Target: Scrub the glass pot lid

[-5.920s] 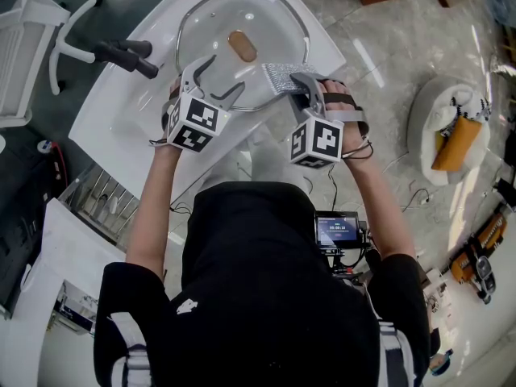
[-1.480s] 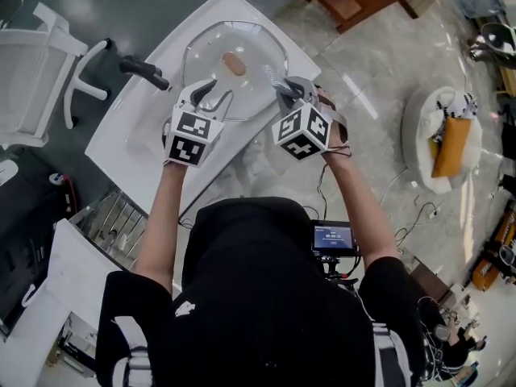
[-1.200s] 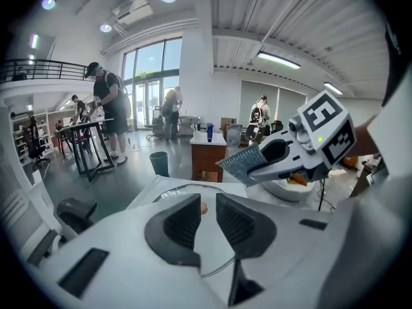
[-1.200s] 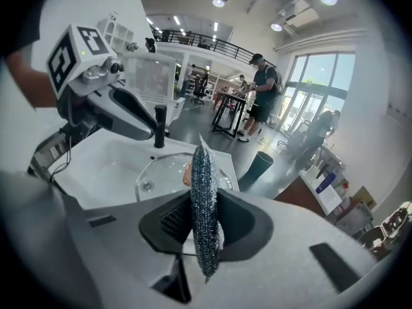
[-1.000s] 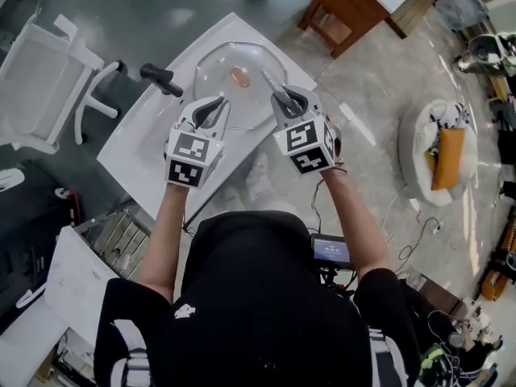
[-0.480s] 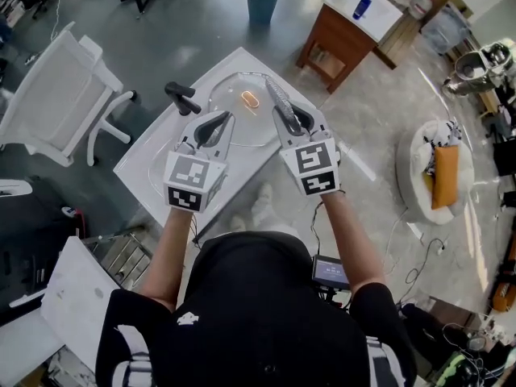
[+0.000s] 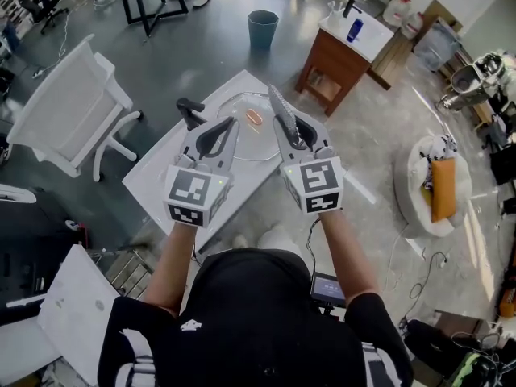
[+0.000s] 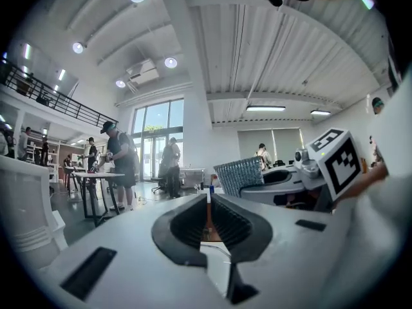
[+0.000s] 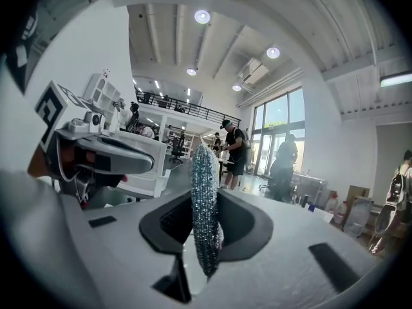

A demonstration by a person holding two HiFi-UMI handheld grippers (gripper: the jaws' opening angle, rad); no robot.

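A person holds two tools level, high above a white glossy counter [image 7: 157, 185]. The round clear glass pot lid with a brown knob [image 7: 251, 141] lies flat on that counter, well below both tools and unheld. The left tool [image 7: 228, 127] is closed and empty. The right tool [image 7: 292, 127] is clamped on a flat silver mesh scrubbing pad [image 7: 278, 107], which stands on edge. Likely risks: with nothing bracing it, the lid could skid under scrubbing pressure, and the pad could fold or slip out.
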